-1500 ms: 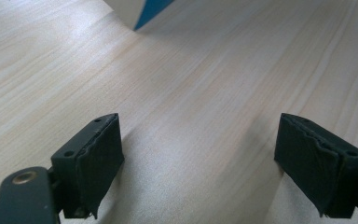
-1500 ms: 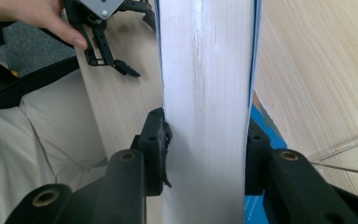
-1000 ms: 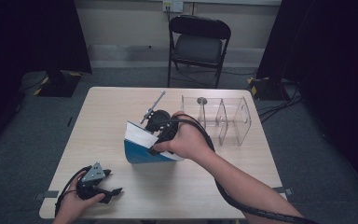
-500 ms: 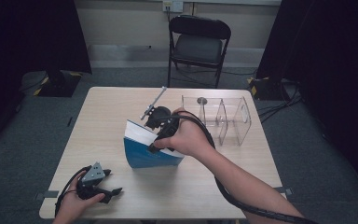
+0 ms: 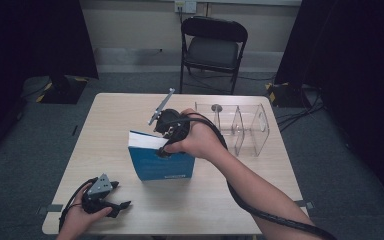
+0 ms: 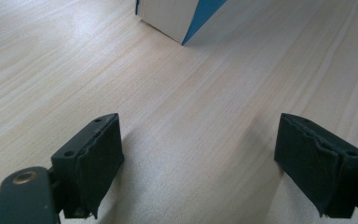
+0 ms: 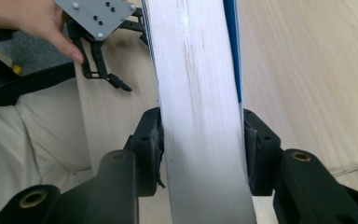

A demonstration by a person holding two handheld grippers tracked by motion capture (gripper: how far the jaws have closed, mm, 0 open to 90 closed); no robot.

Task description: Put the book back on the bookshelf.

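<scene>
A blue-covered book (image 5: 161,164) stands upright on the wooden table (image 5: 120,115), white page edges on top. My right gripper (image 5: 166,145) is shut on its top edge; in the right gripper view the pads (image 7: 151,140) press both sides of the page block (image 7: 198,121). My left gripper (image 5: 117,208) rests at the table's front left, held in a hand, and is open. In the left gripper view its pads (image 6: 98,156) stand wide apart over bare wood, with a corner of the book (image 6: 177,18) ahead.
A clear acrylic divider rack (image 5: 240,127) stands at the right back of the table, just beyond the right hand. A black folding chair (image 5: 212,47) is behind the table. Cables trail from both grippers.
The right gripper has tipped the book from a tilt to upright and shifted slightly right. The left gripper has stayed put.
</scene>
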